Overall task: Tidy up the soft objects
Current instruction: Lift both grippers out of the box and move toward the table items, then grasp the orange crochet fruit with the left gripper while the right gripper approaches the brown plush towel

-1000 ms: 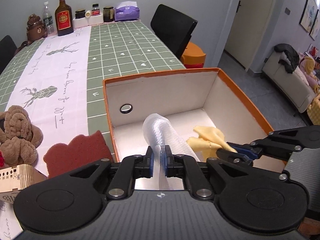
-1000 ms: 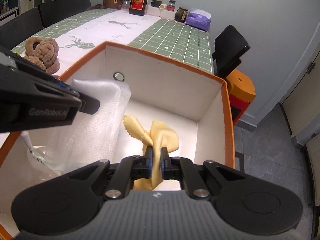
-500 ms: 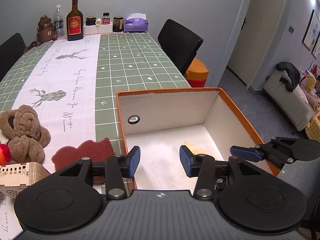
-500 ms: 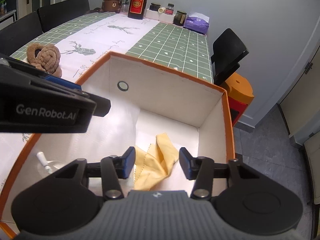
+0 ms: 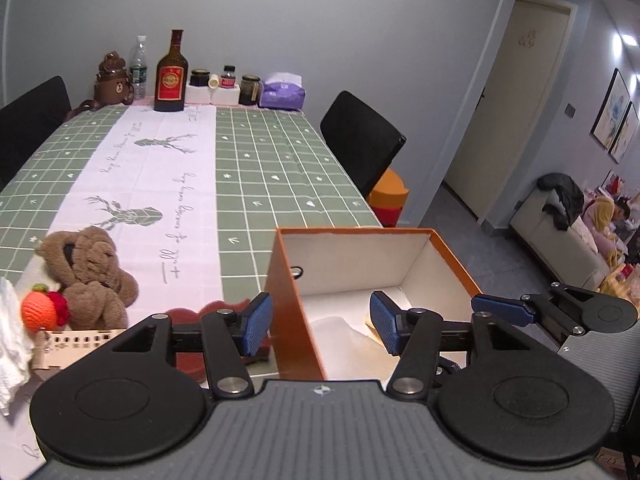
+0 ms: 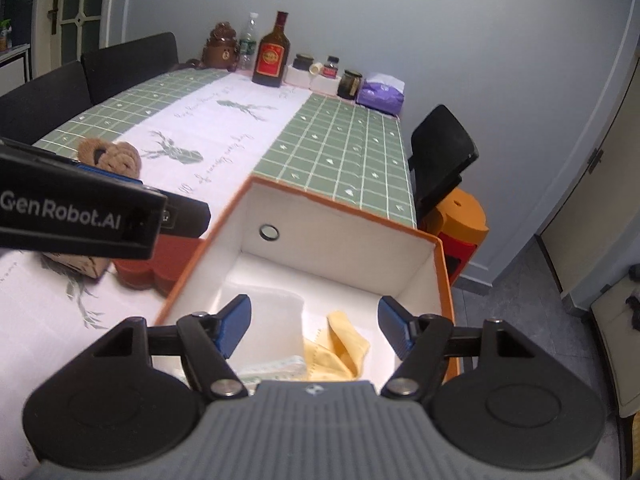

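Note:
An orange box (image 5: pixel 294 300) (image 6: pixel 446 280) with white inside stands at the table's near edge. In it lie a white bubble-wrap sheet (image 5: pixel 340 330) (image 6: pixel 276 316) and a yellow cloth (image 6: pixel 340 344). My left gripper (image 5: pixel 320 322) hovers above the box's left wall, its jaws opening with nothing held between them. My right gripper (image 6: pixel 314 326) hangs over the box, jaws opening too, the cloth lying loose below. Left of the box sit a red sponge (image 6: pixel 156 266) (image 5: pixel 188 314), a brown plush (image 5: pixel 88 276) (image 6: pixel 110 156), an orange knitted toy (image 5: pixel 38 312) and a white cloth (image 5: pixel 12 344).
A small wooden box (image 5: pixel 72 346) lies by the plush. Bottles (image 5: pixel 171 76), jars and a purple tissue pack (image 5: pixel 282 94) line the table's far end. Black chairs (image 5: pixel 360 144) flank the table, an orange stool (image 6: pixel 460 220) stands beside it, and a sofa (image 5: pixel 560 232) is at right.
Both grippers let go: the left released the bubble wrap, the right the yellow cloth, both now lying in the box. Both grippers rose and drew back, jaws spread wide.

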